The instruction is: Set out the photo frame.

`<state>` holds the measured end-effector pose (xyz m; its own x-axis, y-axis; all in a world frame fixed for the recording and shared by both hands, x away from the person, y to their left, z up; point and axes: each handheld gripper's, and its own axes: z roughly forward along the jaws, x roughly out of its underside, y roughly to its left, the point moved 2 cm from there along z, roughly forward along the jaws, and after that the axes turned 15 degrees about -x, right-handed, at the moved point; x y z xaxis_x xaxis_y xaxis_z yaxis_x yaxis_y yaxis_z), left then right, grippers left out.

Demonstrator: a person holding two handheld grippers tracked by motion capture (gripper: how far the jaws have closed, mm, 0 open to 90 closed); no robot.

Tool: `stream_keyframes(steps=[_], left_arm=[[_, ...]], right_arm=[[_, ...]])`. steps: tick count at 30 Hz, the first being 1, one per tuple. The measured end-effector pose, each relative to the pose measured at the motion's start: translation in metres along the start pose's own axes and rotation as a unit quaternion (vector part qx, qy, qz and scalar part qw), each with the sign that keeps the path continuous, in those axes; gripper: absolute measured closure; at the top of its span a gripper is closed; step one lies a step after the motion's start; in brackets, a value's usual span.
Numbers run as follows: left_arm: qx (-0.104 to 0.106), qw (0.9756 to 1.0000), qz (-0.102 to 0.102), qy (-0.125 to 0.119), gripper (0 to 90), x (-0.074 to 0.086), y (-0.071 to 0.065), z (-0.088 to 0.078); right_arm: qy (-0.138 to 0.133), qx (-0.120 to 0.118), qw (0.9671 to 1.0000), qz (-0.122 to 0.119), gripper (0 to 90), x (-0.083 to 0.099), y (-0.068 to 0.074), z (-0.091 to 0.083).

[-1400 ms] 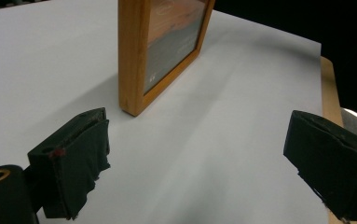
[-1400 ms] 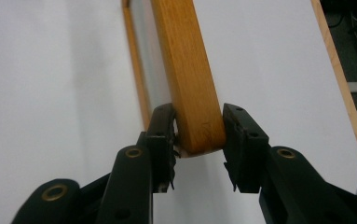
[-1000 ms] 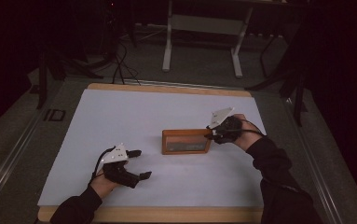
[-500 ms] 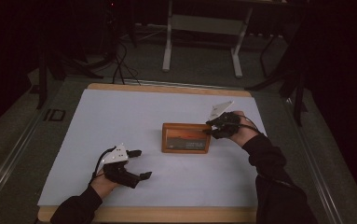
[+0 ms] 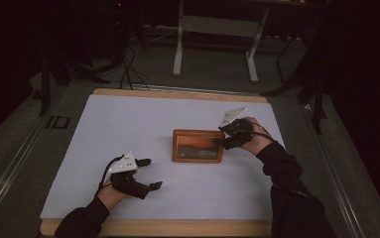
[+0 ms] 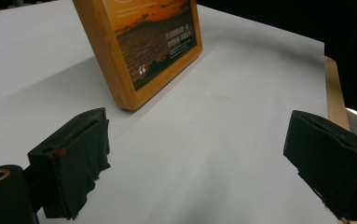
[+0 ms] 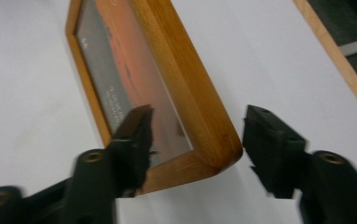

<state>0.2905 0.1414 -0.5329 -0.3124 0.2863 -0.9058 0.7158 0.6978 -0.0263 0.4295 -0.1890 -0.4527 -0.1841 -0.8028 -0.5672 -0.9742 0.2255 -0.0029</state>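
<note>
On the left, my left tool [image 5: 148, 173] hung just above the white table [image 5: 103, 124] near its front edge, jaws spread wide with nothing between them, well apart from the work and pointing toward it. In the middle of the table stood the wooden picture frame [image 5: 198, 146], propped almost upright on its lower edge, its sunset print facing me; in the left gripper view the frame [image 6: 141, 46] leaned back slightly, its near corner resting on the white sheet. To the right, my right tool [image 5: 225, 141] sat at the frame's right end. Its jaws had just been opening: in the right gripper view the frame's corner [image 7: 204, 140] lay between them, but a clear gap showed on the outer side, so the pads no longer pressed on the wood. I judged this to be the release step, the frame set standing and let go. The next move, as I saw it, called for drawing the right tool straight back off the corner without brushing it, since a nudge could tip the frame over.
</note>
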Motion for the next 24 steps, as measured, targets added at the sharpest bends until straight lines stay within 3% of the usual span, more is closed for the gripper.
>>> stream_keyframes(steps=[7,9,12,15,21,24], left_arm=[[0.002,1.0,-0.002,-0.002,7.2,0.001,0.0,-0.001],[0.002,1.0,-0.003,-0.002,7.2,0.001,0.0,-0.002],[0.003,1.0,-0.002,-0.003,7.1,0.001,-0.001,-0.002],[0.005,1.0,0.002,-0.001,7.1,0.002,-0.002,-0.002],[0.005,1.0,0.001,-0.005,7.2,0.002,-0.002,-0.002],[0.005,1.0,0.003,-0.005,7.1,0.001,-0.002,-0.003]], right_arm=[[-0.015,0.009,0.9997,0.018,29.4,0.0,-0.001,-0.002],[-0.028,0.006,0.9993,0.025,20.2,0.002,0.0,-0.005],[-0.051,-0.002,0.9982,0.033,14.2,0.003,0.004,-0.008],[-0.073,-0.004,0.9964,0.044,13.3,0.007,0.009,-0.012],[-0.09,0.01,0.9941,0.059,11.9,0.02,0.015,-0.018],[-0.103,0.005,0.9925,0.065,11.9,0.026,0.018,-0.021]])
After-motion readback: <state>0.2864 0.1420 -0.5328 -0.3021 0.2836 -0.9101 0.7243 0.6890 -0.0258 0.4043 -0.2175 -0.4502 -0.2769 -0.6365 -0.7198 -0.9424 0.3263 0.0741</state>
